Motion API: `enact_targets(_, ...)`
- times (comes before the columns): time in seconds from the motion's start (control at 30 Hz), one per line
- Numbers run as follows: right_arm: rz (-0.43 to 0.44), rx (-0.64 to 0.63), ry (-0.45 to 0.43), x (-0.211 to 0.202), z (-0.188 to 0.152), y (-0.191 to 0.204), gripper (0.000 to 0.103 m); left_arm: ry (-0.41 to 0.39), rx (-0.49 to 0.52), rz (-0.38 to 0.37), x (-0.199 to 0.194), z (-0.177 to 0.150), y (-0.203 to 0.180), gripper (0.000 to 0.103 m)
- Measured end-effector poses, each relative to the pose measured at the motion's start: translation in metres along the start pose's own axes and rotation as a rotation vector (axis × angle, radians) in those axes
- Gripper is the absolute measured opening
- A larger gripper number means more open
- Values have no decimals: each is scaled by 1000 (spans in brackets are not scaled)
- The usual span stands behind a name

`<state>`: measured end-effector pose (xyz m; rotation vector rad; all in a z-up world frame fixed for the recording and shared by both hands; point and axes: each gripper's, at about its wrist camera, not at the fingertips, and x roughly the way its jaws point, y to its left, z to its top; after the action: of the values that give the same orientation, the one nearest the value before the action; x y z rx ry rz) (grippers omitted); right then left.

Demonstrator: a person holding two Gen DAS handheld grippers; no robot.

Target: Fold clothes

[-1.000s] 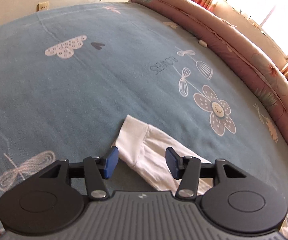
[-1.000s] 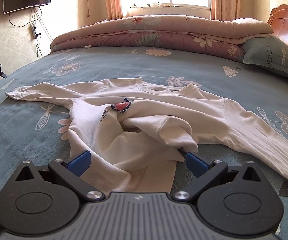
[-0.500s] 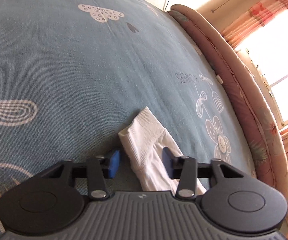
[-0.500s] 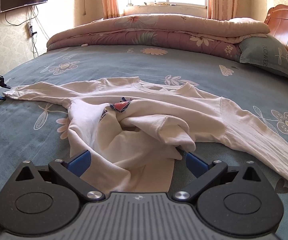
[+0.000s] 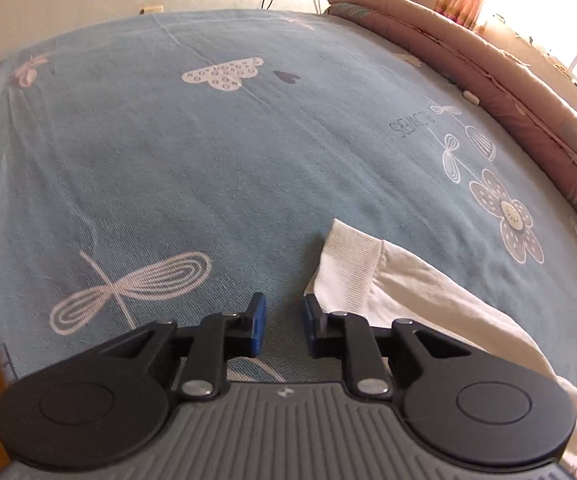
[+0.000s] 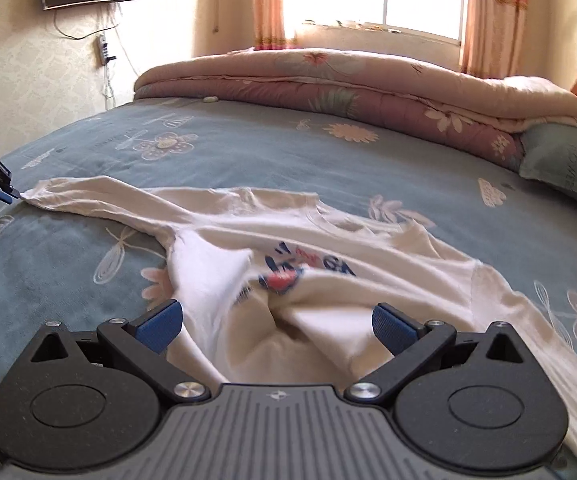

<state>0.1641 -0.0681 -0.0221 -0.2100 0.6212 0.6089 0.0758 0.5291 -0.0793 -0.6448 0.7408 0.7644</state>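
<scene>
While left claw (image 5: 281, 327) opens, nothing between pads, right claw (image 6: 274, 326) gapes wide over white shirt (image 6: 288, 264) on bed (image 6: 248, 152).

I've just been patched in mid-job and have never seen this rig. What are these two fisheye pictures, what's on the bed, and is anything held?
There is no robot: a person carries a two-finger tool in each hand, each with a camera looking along its blue-tipped fingers. One view shows the left hand-held gripper over the blue bedsheet. Its jaws are opening with nothing between them, and the white sleeve cuff lies just beside. The other shows the right hand-held gripper wide open above the crumpled shirt. Nothing is held.
</scene>
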Motion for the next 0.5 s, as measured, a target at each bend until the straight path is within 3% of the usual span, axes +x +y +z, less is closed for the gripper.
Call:
enact_targets(0.1,69,-52,-7,24,48,10,103,-22,135,-57,-13,-6,-28,34)
enact_targets(0.2,111,-126,12,72,94,24,103,-31,306,-136,-13,-18,-72,37)
enact_targets(0.27,124,-192,40,113,121,34,94,-39,400,-178,-8,-28,-99,38)
enact_targets(0.33,136,-258,67,154,149,44,62,-46,462,-200,4,-38,-116,38)
enact_targets(0.43,176,-291,128,214,162,55,58,-42,489,-188,28,-52,-128,38)
enact_targets(0.5,202,-307,151,243,160,63,58,3,467,-208,42,-57,-125,38)
